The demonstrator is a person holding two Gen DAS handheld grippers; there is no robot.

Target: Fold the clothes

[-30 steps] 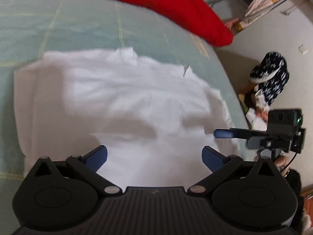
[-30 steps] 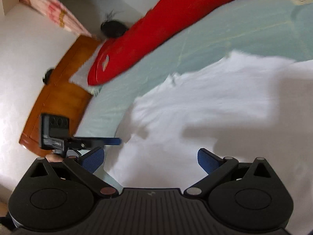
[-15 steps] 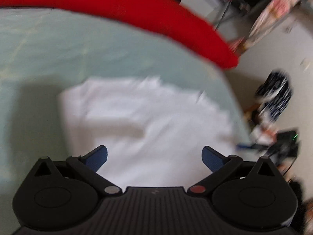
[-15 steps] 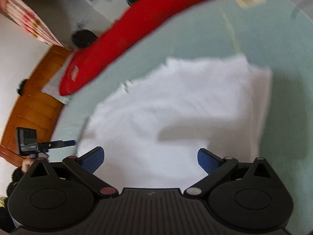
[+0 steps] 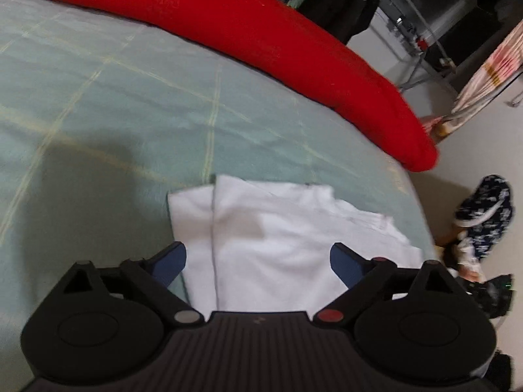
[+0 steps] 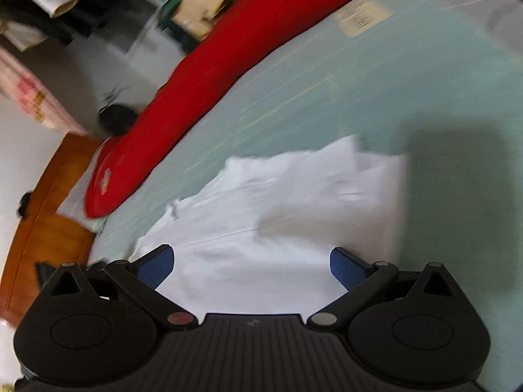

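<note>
Your left claw [image 5: 258, 261] tilts down over the near end of the white garment [image 5: 278, 245], its blue pads [image 5: 170, 261] set wide with nothing pinched between them; the jaws have just been closing a little, yet only flat cloth lies beneath the gap. Your right claw [image 6: 251, 264] points down at a similar slant over the same garment [image 6: 278, 222], jaws spread apart and empty, its blue pads [image 6: 157, 264] hovering over the fabric rather than gripping it (this view is blurred).

The garment lies folded on the pale green bed cover [image 5: 114, 114], at the bed's near side. In the left view one straight folded edge runs away from you, with a narrower layer showing beside it. In the right view the far edge looks ragged and uneven, and a dark shadow falls on the cover to its right.

Beyond the garment, bare green cover stretches to a long red pillow [image 5: 261, 39] lying across the far side of the bed, well apart from the cloth. Past the bed's edge, a dark patterned shoe [image 5: 483, 209] sits on the floor, and the right view shows a wooden board [image 6: 42, 222] past the pillow's end.
</note>
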